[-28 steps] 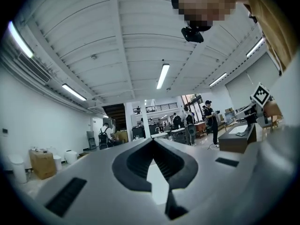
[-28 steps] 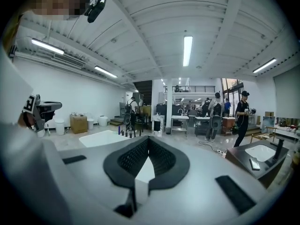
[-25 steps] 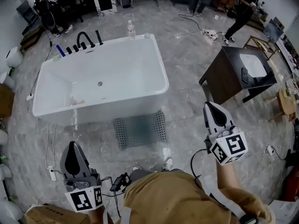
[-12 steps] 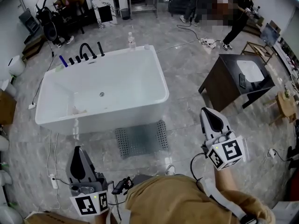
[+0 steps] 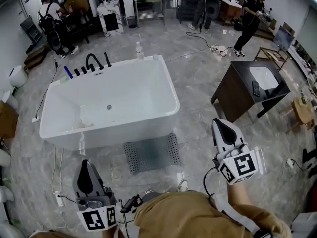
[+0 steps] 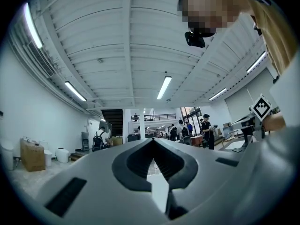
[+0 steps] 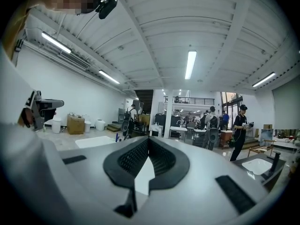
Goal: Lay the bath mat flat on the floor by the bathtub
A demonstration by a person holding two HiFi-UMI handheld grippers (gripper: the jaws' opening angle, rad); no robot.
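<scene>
Lying flat on the floor [image 5: 198,83] just beside the bathtub [image 5: 124,130], the bath mat [image 5: 152,152] looks as wanted; left gripper [image 5: 85,165] and right gripper [image 5: 221,127] hover above, jaws clenched empty.

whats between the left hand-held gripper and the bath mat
Head view: only bare floor between the left hand-held gripper and the bath mat.

Glossy white bathtub [image 5: 109,130]. Beside the bathtub, matt grey perforated bath mat [image 5: 152,152] on polished, marbled floor [image 5: 193,88]. Matt white plastic, ribbed black lining: left tool [image 6: 153,143] and right tool [image 7: 148,140].
</scene>
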